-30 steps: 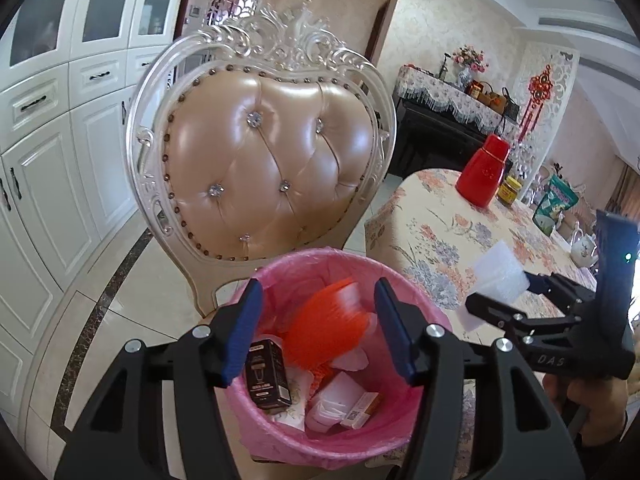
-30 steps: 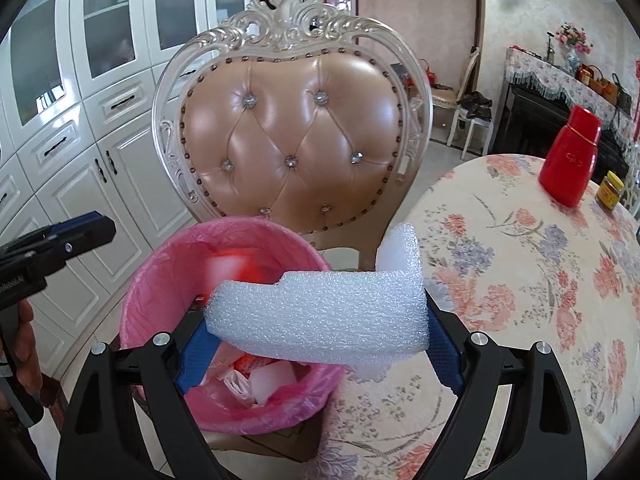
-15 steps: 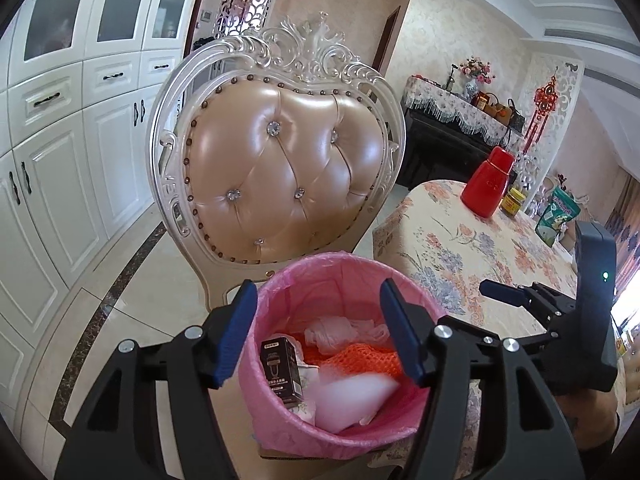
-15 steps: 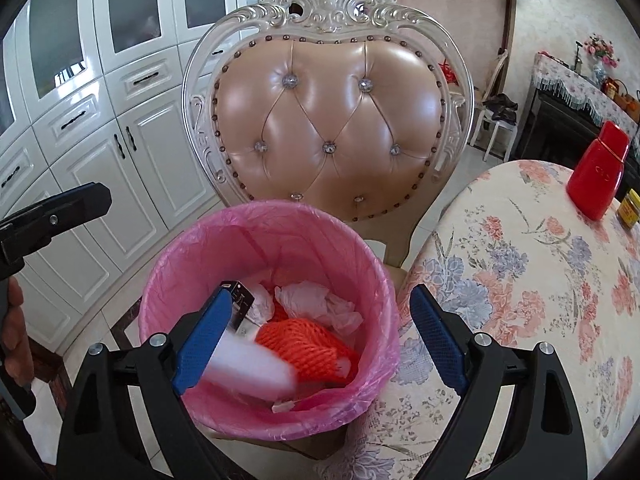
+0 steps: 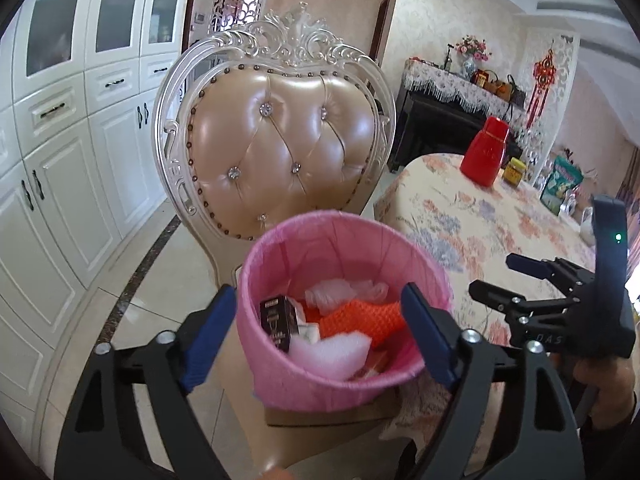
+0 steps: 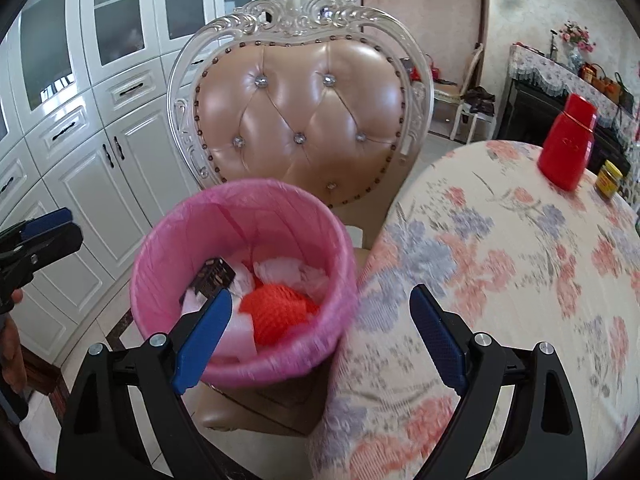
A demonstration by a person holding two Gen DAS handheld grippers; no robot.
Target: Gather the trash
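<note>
Both left tongs (image 5: 316, 334) and right tongs (image 6: 320, 334) spread, empty. Risk: a swing beside pink bin (image 6: 244, 276) could topple it off chair (image 6: 300, 120).

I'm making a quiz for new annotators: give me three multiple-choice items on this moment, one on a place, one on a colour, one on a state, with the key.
1. Where does the pink-lined bin stand?
A. on the chair seat beside the table
B. on the table
C. inside a cabinet

2. What colour is the netting in the bin?
A. blue
B. orange
C. green

3. How is the right gripper?
A. shut on foam
B. shut on a box
C. open, holding nothing

Key: 1 A, the bin rests on a cardboard box on the chair, next to the floral table. 2 B, the netting is bright orange. 3 C, its fingers stand wide apart and bare, while the white foam lies in the bin.
</note>
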